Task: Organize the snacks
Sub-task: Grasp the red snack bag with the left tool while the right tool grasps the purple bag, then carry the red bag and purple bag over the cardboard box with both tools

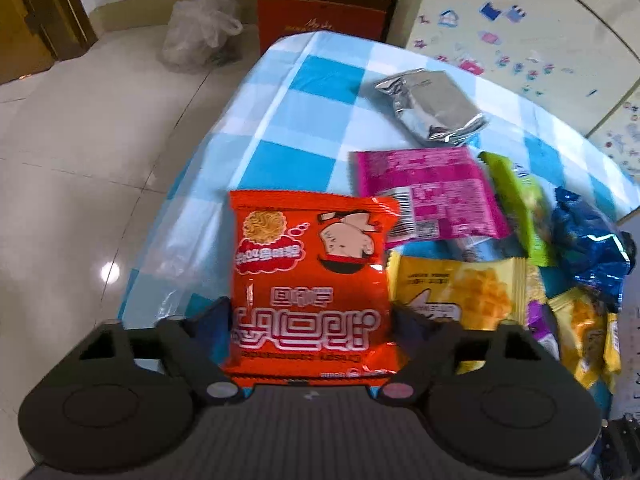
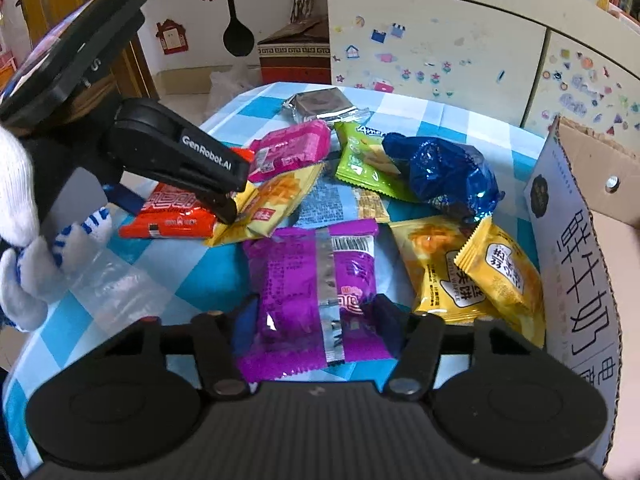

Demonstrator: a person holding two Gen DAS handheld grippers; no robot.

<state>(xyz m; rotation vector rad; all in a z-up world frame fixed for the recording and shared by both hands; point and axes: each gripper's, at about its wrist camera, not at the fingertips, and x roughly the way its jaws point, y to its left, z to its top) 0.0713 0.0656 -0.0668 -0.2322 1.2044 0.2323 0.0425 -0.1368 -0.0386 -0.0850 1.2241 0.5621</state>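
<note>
Plainly, orange noodle packet (image 1: 308, 288) upside-down.

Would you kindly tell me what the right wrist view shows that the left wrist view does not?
Only the right wrist view shows the cardboard box, the gloved hand and the purple packet between the right gripper fingers. Only the left wrist view shows the white plastic bag clearly. Both show the orange noodle packet, silver packet and blue wrapper.

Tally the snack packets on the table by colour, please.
Yellow packets: 3
Orange-red packet: 1
Pink packet: 1
Green packet: 1
Blue foil packet: 1
Silver foil packet: 1
Purple packet: 1
Pale printed packet, partly covered: 1
Total: 10
</note>
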